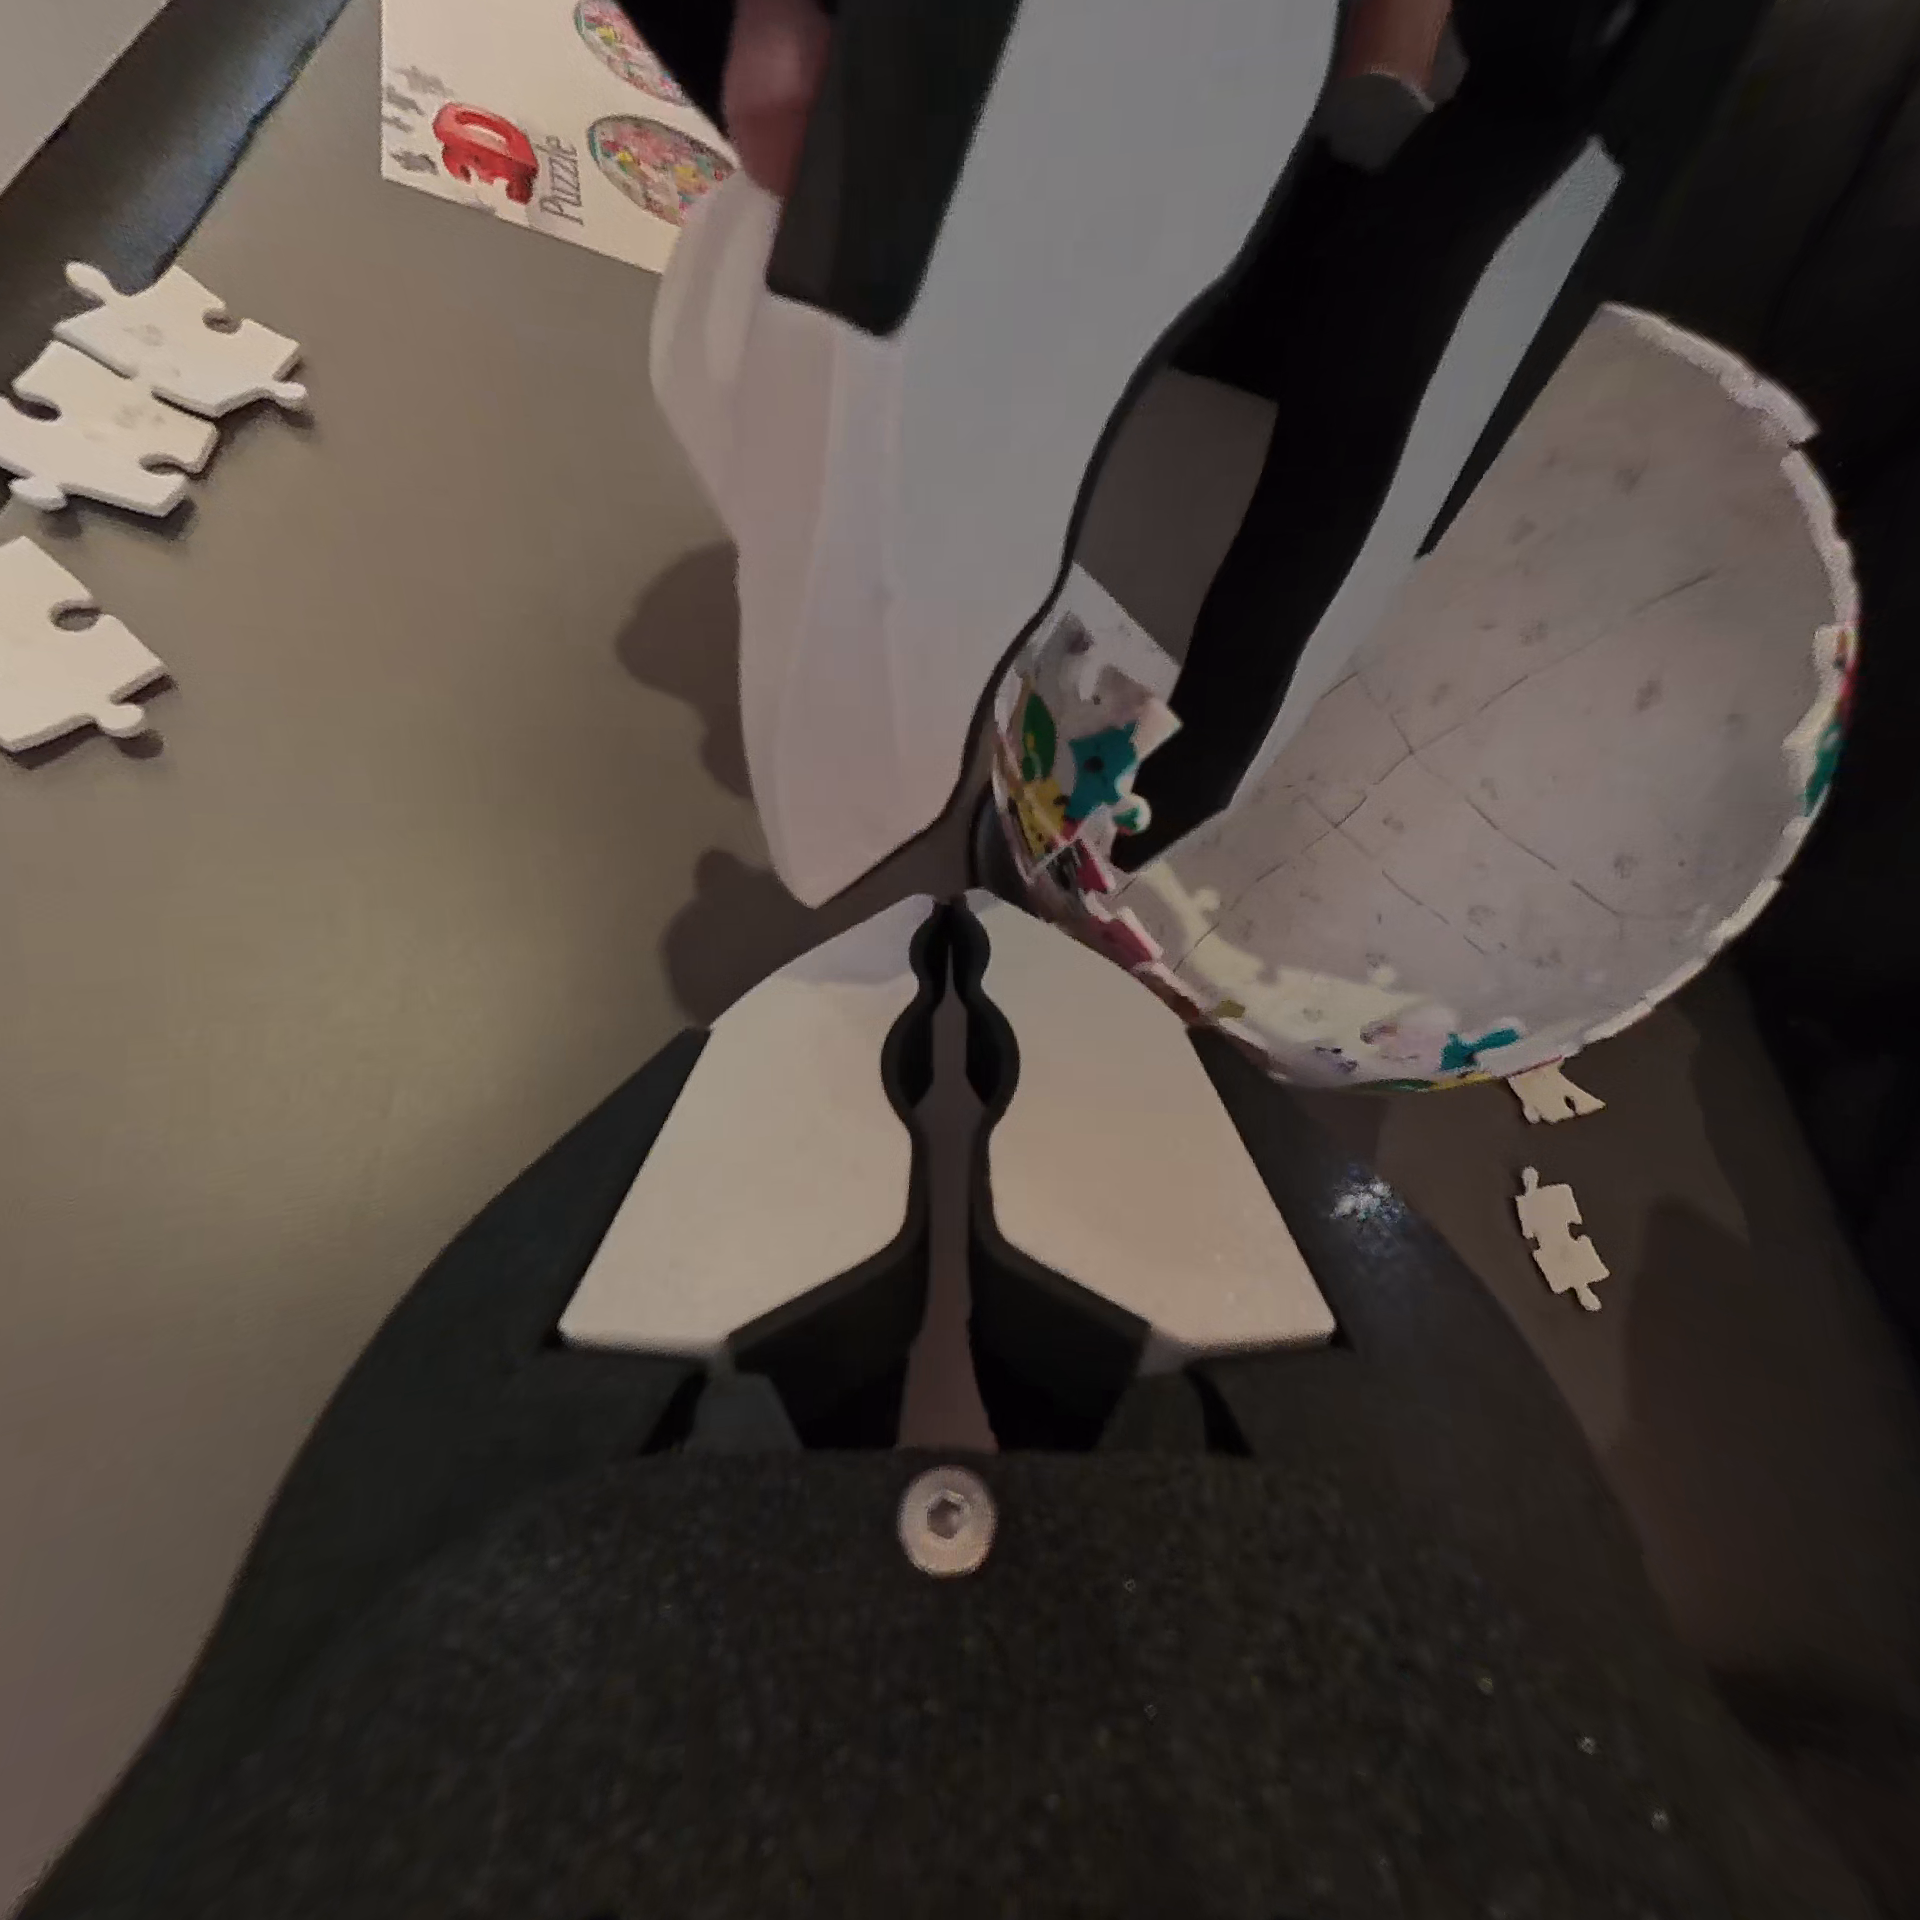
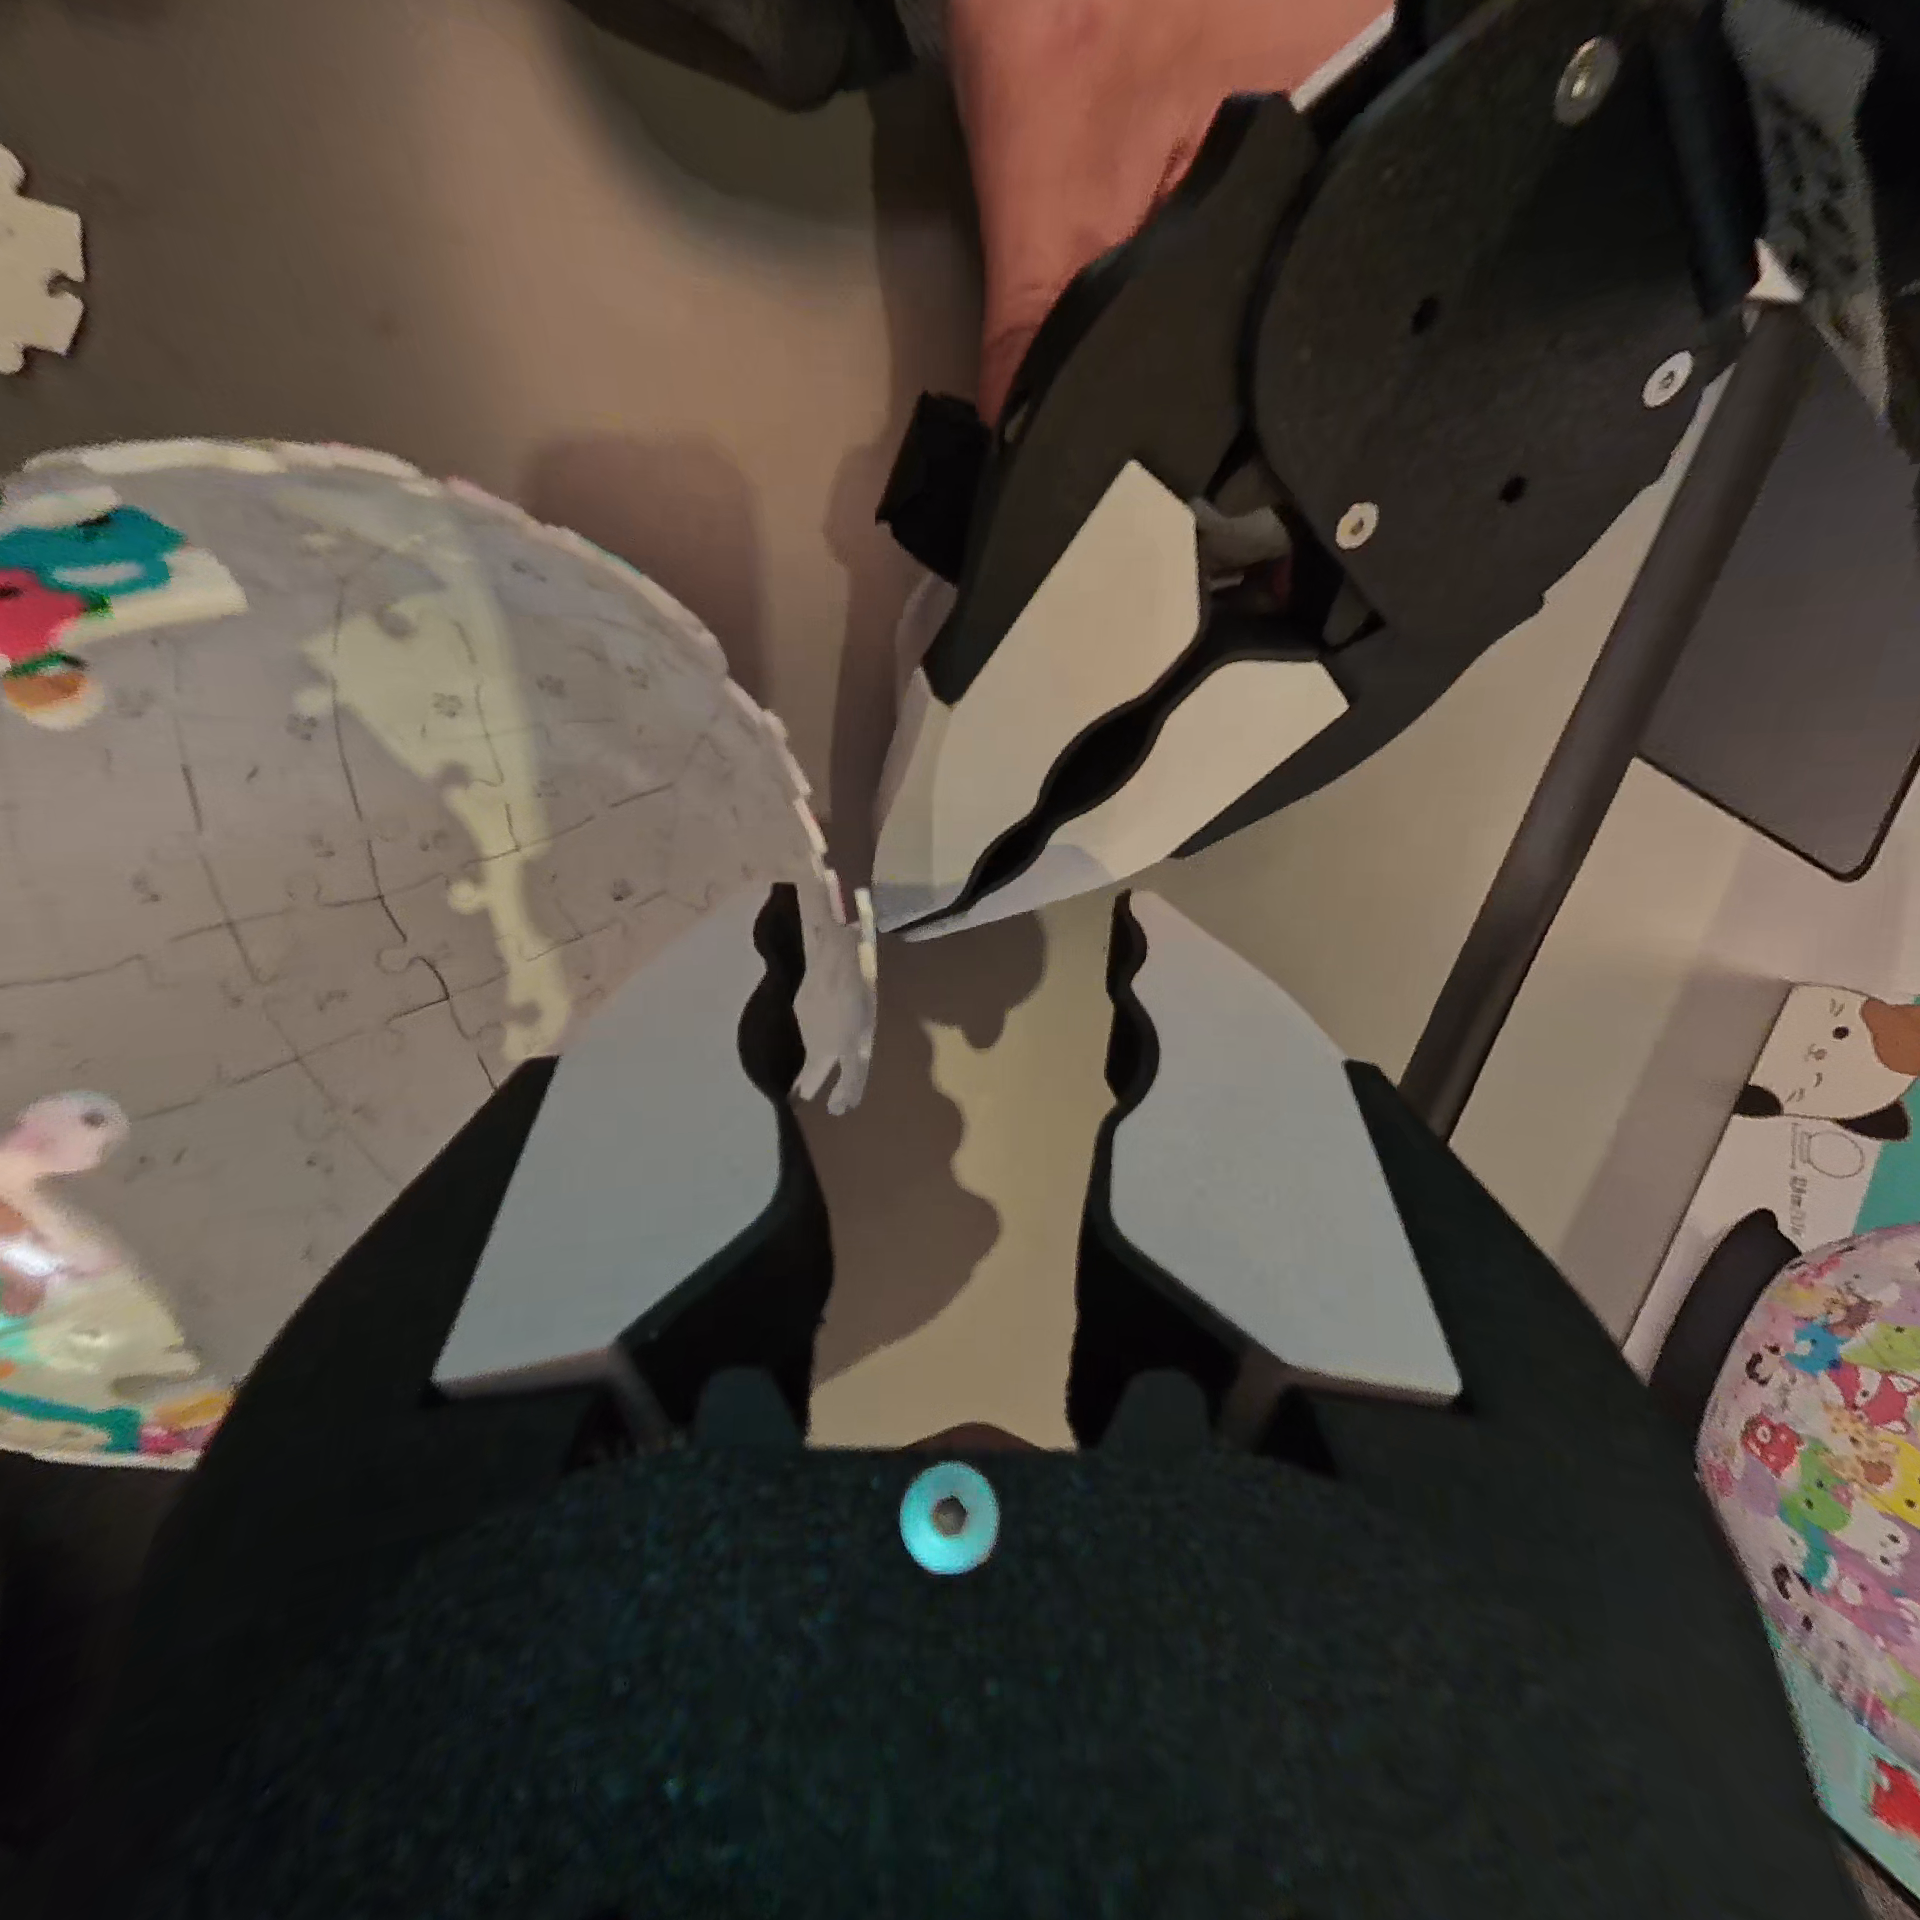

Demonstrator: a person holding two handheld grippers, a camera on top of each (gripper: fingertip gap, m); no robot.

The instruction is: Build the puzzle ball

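The half-built puzzle ball [image 1: 1507, 779] lies open like a bowl, white inside and with colourful print outside; it also shows in the right wrist view [image 2: 312, 831]. My left gripper [image 1: 951, 920] is shut, its tips right at the ball's rim, and shows in the right wrist view [image 2: 899, 923]. My right gripper [image 2: 951, 925] is open and straddles the rim. One finger is inside the bowl and one outside in the left wrist view [image 1: 987, 873]. A loose puzzle piece [image 2: 836, 997] stands at the rim against its left finger, teal print visible [image 1: 1096, 764].
Large white pieces [image 1: 135, 416] lie at the left on the grey table, and small pieces [image 1: 1558, 1236] lie below the ball. An instruction sheet [image 1: 499, 135] lies at the back. A second printed dome [image 2: 1818, 1455], a box [image 2: 1829, 1101] and a dark rod [image 2: 1600, 727] stand at the right. My left and right fingertips are right by each other.
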